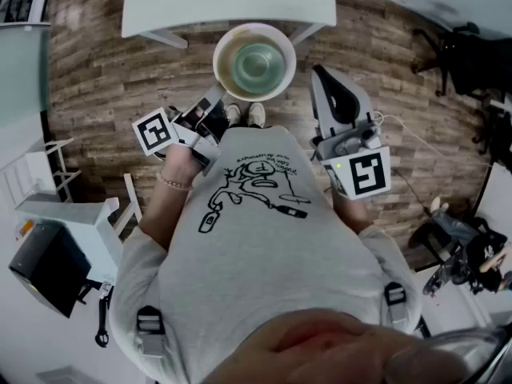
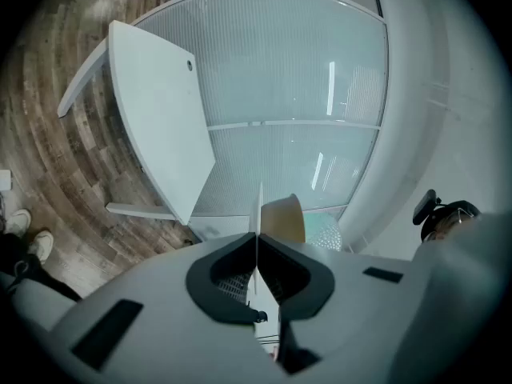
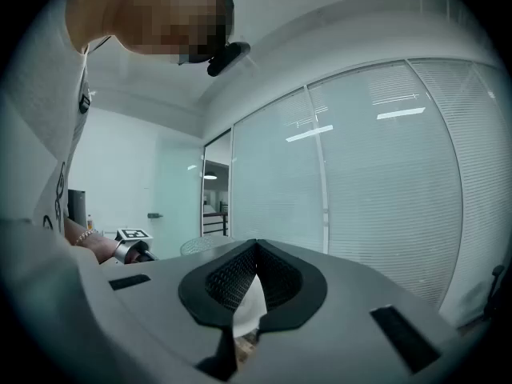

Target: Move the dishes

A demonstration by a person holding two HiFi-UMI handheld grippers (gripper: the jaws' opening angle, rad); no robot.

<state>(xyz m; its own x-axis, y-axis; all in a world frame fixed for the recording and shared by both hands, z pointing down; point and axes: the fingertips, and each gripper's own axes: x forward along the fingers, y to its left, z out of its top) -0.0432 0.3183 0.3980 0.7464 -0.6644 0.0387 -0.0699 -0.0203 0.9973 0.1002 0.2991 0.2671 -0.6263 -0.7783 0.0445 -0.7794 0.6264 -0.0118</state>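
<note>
With left tongs (image 2: 258,256), gripping a white plate (image 2: 259,205) by its rim, carrying tan bowl (image 2: 285,219) and glass bowl (image 1: 256,64) above wood floor (image 1: 104,78); holding right tongs (image 3: 254,285) closed, empty.

Holds left gripper (image 1: 214,96) level, jaws clamped on dish (image 1: 221,61) rim; holds right gripper (image 1: 320,74) level alongside, jaws shut.
</note>
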